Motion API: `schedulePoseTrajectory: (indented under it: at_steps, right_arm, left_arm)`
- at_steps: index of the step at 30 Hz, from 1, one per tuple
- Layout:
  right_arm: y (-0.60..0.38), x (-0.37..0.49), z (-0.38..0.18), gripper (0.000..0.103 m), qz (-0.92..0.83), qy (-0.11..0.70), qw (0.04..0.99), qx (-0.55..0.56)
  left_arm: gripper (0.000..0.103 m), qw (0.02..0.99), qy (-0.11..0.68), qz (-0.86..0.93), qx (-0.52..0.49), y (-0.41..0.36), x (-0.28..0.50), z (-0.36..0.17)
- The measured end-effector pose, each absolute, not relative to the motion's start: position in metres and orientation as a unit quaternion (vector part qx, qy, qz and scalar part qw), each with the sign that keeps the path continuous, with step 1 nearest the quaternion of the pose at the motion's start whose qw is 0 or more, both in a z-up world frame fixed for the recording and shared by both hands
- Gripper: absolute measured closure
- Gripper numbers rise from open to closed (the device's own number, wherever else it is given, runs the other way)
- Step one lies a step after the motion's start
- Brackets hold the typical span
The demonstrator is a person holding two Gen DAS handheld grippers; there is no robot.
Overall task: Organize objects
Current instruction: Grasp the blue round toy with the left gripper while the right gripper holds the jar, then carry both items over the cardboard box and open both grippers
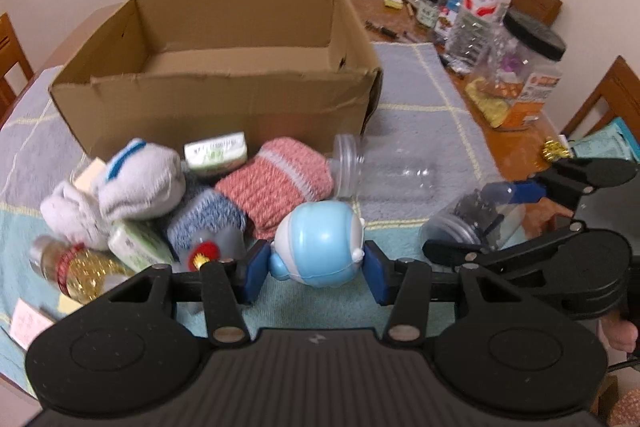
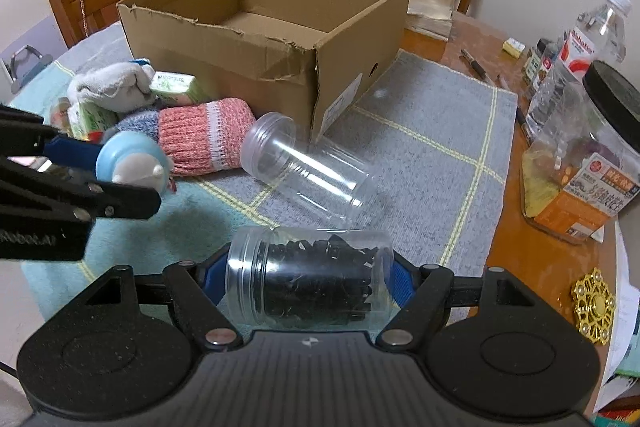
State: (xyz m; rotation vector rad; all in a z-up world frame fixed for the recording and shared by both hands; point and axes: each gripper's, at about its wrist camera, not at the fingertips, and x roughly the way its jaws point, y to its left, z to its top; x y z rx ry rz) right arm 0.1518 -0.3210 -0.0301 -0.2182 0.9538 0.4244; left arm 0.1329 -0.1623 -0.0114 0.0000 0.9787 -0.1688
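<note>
The cardboard box (image 1: 224, 39) sits empty, socks (image 1: 276, 179) and clear jar (image 2: 308, 167) unsorted, while left gripper (image 1: 314, 267) pinches the blue toy (image 1: 316, 243) and right gripper (image 2: 308, 287) clamps the dark-filled jar (image 2: 312, 279)

Little lettering is legible: "Robot.ai" in pale letters runs along the black left gripper body (image 2: 38, 238), while labels on the water bottle (image 2: 580, 47) and black-lidded jar (image 2: 592, 183) stay unreadable.

Left tongs (image 1: 314, 261) and right tongs (image 2: 308, 281) both clamped, pointing steeply downward.
</note>
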Motion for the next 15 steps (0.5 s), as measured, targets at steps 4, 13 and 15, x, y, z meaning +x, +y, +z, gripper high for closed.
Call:
schedulePoseTrajectory:
  at_steps: [4, 13, 15]
  right_arm:
    - [-0.324, 0.152, -0.015, 0.023, 0.211, 0.466, 0.855, -0.084]
    - [-0.308, 0.164, 0.021, 0.023, 0.201, 0.465, 0.858, -0.084]
    - [-0.302, 0.169, 0.029, 0.023, 0.204, 0.458, 0.861, -0.081]
  left_arm:
    - [0.054, 0.878, 0.468, -0.103, 0.013, -0.159, 0.137, 0.005]
    - [0.054, 0.879, 0.449, -0.155, 0.041, -0.142, 0.161, 0.041]
    - [0.054, 0.885, 0.436, -0.155, 0.045, -0.135, 0.169, 0.051]
